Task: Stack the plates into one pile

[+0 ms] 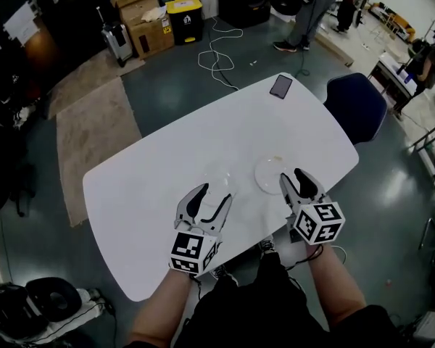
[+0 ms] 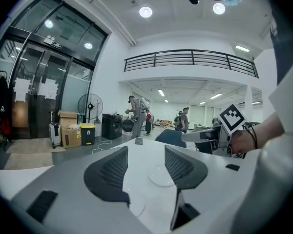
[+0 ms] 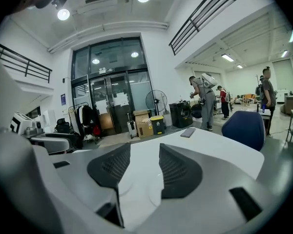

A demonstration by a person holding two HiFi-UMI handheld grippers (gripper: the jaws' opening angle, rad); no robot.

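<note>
Hovering over tabletop (image 1: 167, 158) with left claw (image 1: 215, 194) and right claw (image 1: 292, 177) wide, empty, lined up to grab plates (image 1: 268, 174).

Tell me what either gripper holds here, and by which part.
Nothing is held: the left gripper and right gripper both stand open and empty.

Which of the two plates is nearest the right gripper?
The plate with the yellowish smear, just off the tips of the right gripper; the fainter plate lies ahead of the left gripper.
</note>
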